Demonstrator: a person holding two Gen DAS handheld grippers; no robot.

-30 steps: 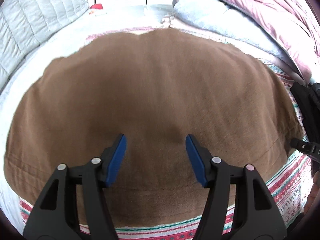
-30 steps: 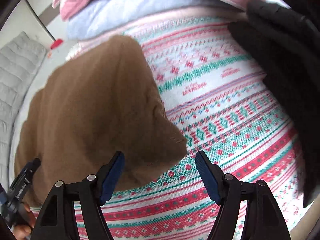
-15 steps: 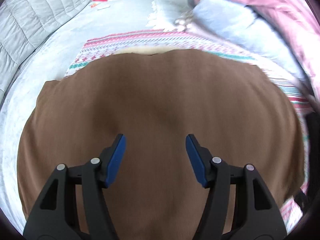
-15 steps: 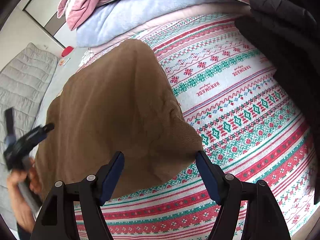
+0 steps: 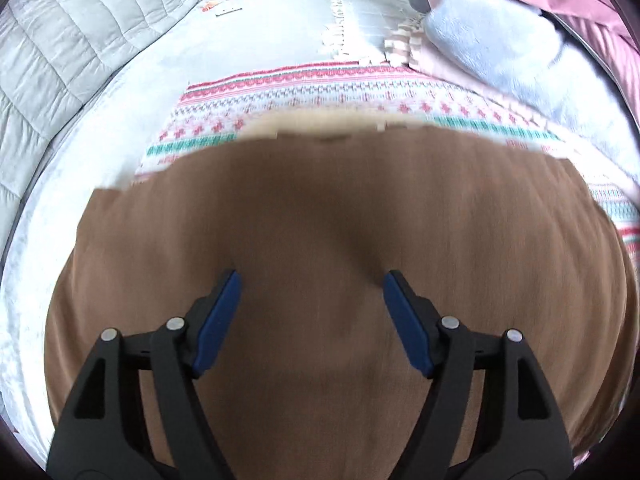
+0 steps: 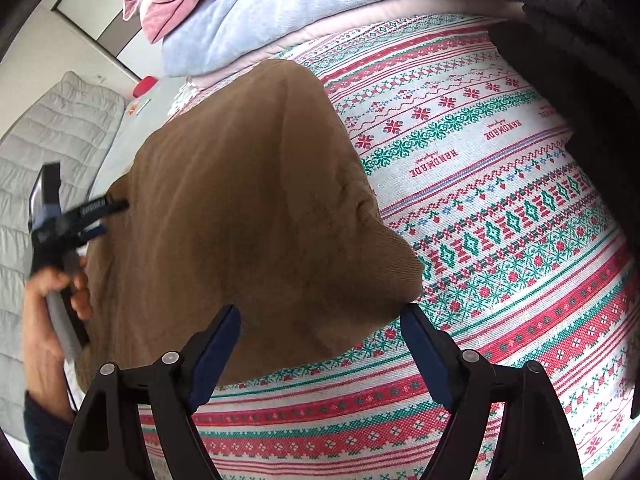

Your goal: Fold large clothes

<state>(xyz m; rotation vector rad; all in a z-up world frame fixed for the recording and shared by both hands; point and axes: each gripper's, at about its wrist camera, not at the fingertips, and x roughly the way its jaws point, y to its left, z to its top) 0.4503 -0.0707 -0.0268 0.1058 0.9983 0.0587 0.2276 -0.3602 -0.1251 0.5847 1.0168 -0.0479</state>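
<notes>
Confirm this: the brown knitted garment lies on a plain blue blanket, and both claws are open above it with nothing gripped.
Not plain blue. In the right wrist view the brown knitted garment lies on a white blanket with red and green patterned bands. The right claw and left claw are open, gripping nothing.

The brown garment (image 5: 320, 240) is smeared with motion blur in the left wrist view, its far edge fuzzy, and its near part runs off the bottom edge. In the right wrist view the left gripper (image 6: 94, 220) is blurred, and a black garment (image 6: 580, 80) is cut off at the right.
</notes>
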